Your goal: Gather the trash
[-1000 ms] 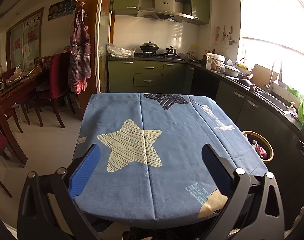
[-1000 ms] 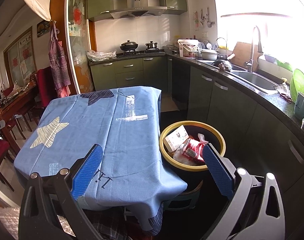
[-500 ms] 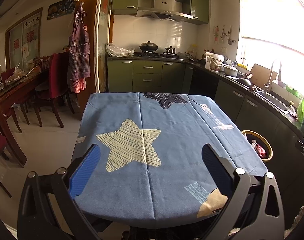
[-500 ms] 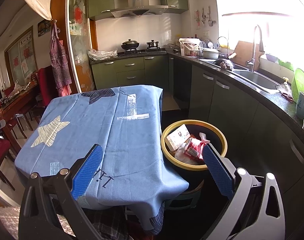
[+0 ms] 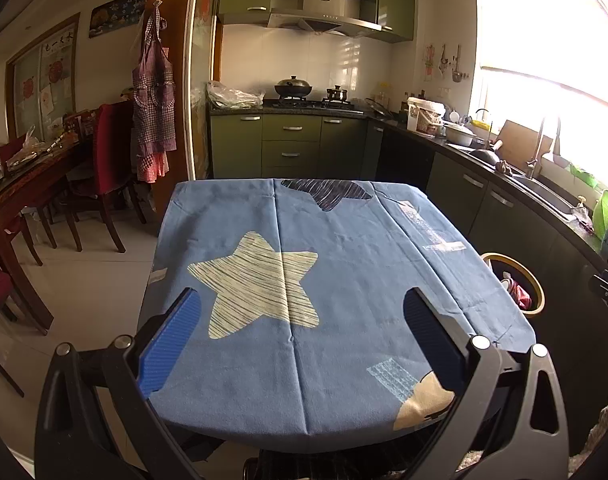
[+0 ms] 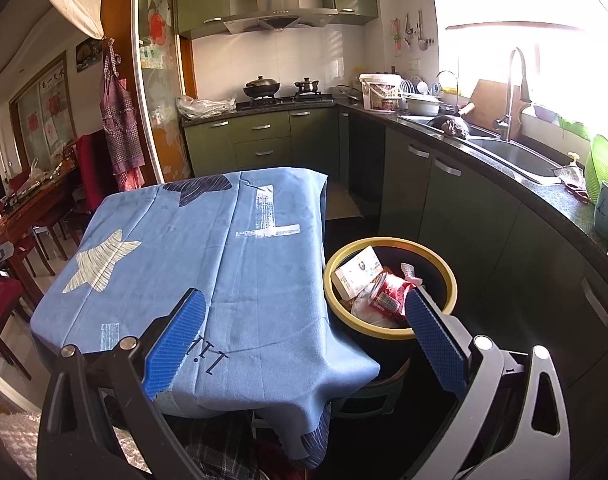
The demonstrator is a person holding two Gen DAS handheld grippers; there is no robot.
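Blue cloth printed with pale and dark stars (image 5: 344, 272) covers the small table and fills the middle of the left wrist view, its surface bare of litter. The left gripper (image 5: 302, 322) hovers over the near edge of that cloth with its blue-padded fingers (image 5: 170, 344) spread wide apart and nothing between them.

From the right wrist view, the right gripper (image 6: 304, 328) hangs over the table's corner at about 6 o'clock, its own ribbed blue pads (image 6: 434, 344) likewise set wide apart and empty. Just beside the table, toward 3 o'clock from the cloth's edge, stands the round black waste bin with a yellow rim (image 6: 450, 284). Inside it lie a white printed carton (image 6: 358, 272), tilted against the rim at 10 o'clock, a crumpled red snack wrapper (image 6: 392, 294) near the middle, and some clear crumpled plastic (image 6: 364, 308) at 7 o'clock. The right finger's tip overlaps the bin's near rim in the picture; whether they touch I cannot tell. The same bin appears in the left wrist view at 3 o'clock (image 5: 538, 300), partly hidden by the cloth.

Dark green kitchen cabinets (image 6: 456, 200) run along the wall behind the bin, under a black counter with a steel sink (image 6: 512, 156).
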